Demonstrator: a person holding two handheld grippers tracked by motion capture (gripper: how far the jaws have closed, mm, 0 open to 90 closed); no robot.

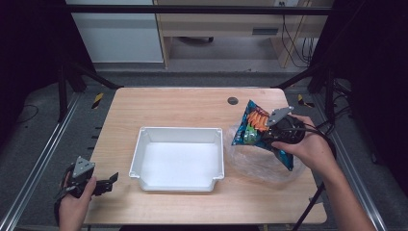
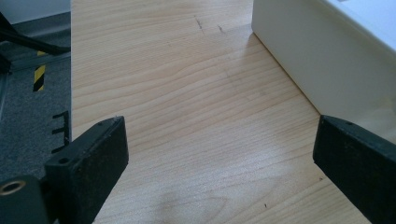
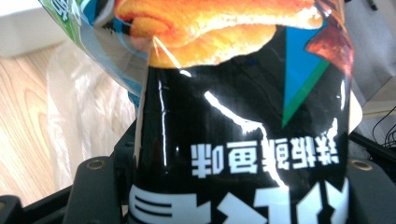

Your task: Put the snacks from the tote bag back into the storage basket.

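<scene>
The wooden surface (image 1: 192,103) carries everything, reaching well ahead of both tools toward a small dark round hole (image 1: 233,100) near its far edge. A white rectangular tray (image 1: 177,159) sits in the middle of it, between the two tools; in the left gripper view its white wall (image 2: 303,51) rises just ahead and to the right of the left tool's right jaw. A crumpled clear plastic bag (image 1: 255,161) lies on the surface directly under the right tool, just beside the tray's right rim. The snack bag (image 1: 255,126), blue and black with orange food pictured on it, is held off the surface in the right tool (image 1: 279,132), tilted, its top corner pointing away from the person. In the right gripper view the snack bag (image 3: 243,121) stands between the two jaws, printed upside down with white characters, and the jaws are clamped on its lower end. The left tool (image 1: 103,184) rests at the near left corner of the surface in the person's left hand (image 1: 74,204), its jaws spread wide apart with bare wood between them and nothing gripped.
</scene>
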